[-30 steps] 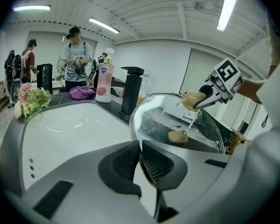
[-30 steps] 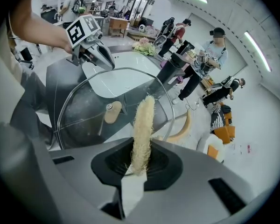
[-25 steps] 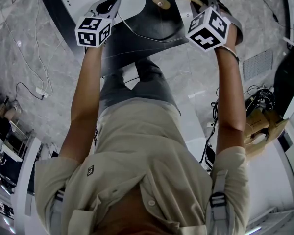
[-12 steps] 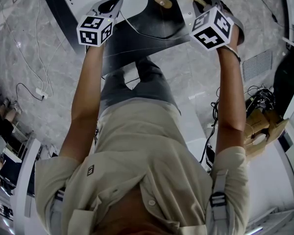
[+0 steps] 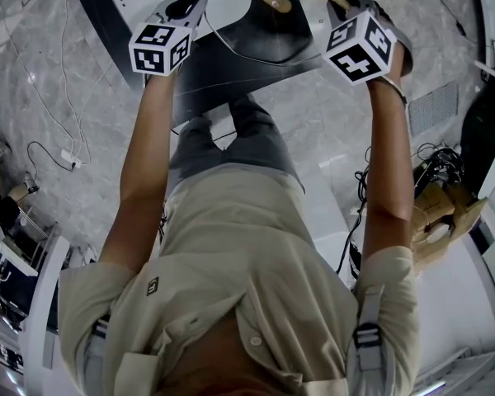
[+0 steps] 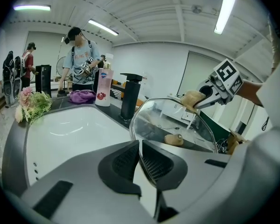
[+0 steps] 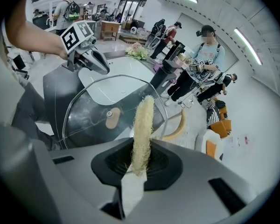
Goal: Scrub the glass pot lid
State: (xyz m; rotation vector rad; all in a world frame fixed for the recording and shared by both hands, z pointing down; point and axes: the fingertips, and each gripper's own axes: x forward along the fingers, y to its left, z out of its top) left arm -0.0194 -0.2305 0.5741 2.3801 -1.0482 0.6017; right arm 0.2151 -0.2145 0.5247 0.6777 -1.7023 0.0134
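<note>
Over the white sink [image 6: 70, 129], the left gripper [image 6: 140, 158] pinches the rim of the glass pot lid [image 6: 175, 120], held on edge. Its view, unlike the head view, shows a black faucet [image 6: 129, 97], a bottle [image 6: 103, 87] (label unreadable) and a purple cloth [image 6: 82, 96]. The right gripper [image 7: 139, 164], closed on a loofah scrubber [image 7: 143, 125], meets the lid's opposite rim. Head view: the person's shirt [image 5: 231, 287] fills the foreground.

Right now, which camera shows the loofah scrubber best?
The right gripper view: the loofah scrubber fills the middle, upright, pinched in the right gripper, the glass pot lid behind it. The left gripper view shows it small, far off. The head view catches only a sliver at the top edge.
</note>
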